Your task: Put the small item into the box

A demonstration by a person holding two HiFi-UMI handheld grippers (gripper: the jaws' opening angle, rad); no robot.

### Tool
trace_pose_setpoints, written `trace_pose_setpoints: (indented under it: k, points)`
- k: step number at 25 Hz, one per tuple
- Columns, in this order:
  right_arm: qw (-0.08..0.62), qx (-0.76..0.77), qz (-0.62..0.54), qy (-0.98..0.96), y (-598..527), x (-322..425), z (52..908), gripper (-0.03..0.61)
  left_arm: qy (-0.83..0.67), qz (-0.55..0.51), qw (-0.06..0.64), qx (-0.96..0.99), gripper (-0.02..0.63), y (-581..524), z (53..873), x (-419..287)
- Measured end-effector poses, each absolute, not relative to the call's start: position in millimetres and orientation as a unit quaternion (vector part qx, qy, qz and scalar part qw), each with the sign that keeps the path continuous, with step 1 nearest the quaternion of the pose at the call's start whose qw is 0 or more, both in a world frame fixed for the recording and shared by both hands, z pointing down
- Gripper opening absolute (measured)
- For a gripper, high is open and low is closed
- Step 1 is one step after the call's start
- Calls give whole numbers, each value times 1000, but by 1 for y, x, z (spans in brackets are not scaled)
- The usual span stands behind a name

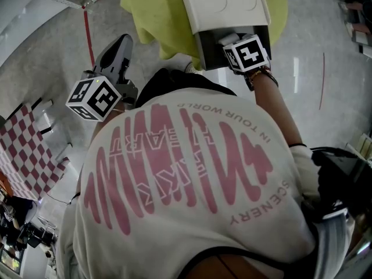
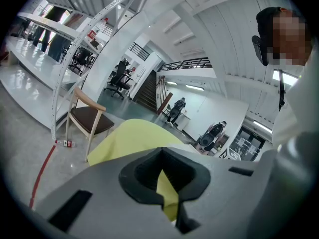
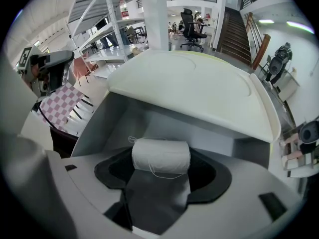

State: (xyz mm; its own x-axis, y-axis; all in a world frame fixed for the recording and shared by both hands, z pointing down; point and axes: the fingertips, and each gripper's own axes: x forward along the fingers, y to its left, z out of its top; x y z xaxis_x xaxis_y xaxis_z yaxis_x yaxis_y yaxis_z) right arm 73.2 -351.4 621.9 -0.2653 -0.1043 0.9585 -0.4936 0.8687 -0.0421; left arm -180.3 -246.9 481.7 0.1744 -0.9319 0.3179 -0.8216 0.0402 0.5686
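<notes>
Nearest the person, the left tongs (image 2: 162, 179) hang off the table's left side. They are pinched together on nothing, and only a sliver of the table's yellow cloth (image 1: 154, 10) shows through their slit. They are well apart from the work, so the right hand is clearly the nearer one. Further out, the right tongs (image 3: 157, 182) reach into the mouth of the white box (image 1: 204, 46), which stands at the table's near edge. They are clamped on the white spool of thread (image 3: 160, 156), which lies crosswise at the tips, its long axis running from one jaw to the other, a loose strand trailing. The spool sits just above the box's grey floor, with the back wall beyond. The raised lid (image 3: 199, 91) overhangs it, so the release looks like a straight drop.
</notes>
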Motion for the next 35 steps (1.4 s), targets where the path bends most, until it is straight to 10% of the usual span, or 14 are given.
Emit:
trace_pose_setpoints:
  k: [35]
  points:
    - [566,215,195,-772,-360,74,613,328,-647,-103,327,681,8,-229,475,-194]
